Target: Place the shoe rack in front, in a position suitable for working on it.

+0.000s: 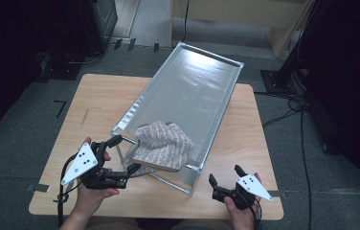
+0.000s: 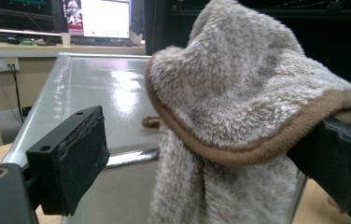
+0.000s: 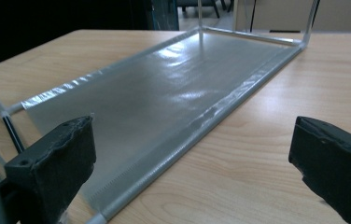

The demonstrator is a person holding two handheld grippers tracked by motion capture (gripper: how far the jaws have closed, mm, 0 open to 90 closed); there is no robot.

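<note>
A fluffy beige cloth (image 1: 163,143) with a brown hem lies bunched on the near end of a long grey sheet rack (image 1: 192,86) that stands on thin metal legs. My left gripper (image 1: 124,154) is open at the cloth's left side. In the left gripper view the cloth (image 2: 239,102) hangs between the wide-apart jaws, its brown hem resting against the right jaw, with the rack (image 2: 99,88) behind it. My right gripper (image 1: 226,176) is open near the table's front right edge. In its own view the right gripper (image 3: 194,163) has nothing between its jaws and looks along the rack (image 3: 155,93).
The wooden table (image 1: 96,105) has bare room left of the rack and a narrower strip (image 3: 267,140) to its right. The rack's far end overhangs the back edge. Cables (image 1: 288,103) lie on the floor at right. A lit monitor (image 2: 101,18) stands far off.
</note>
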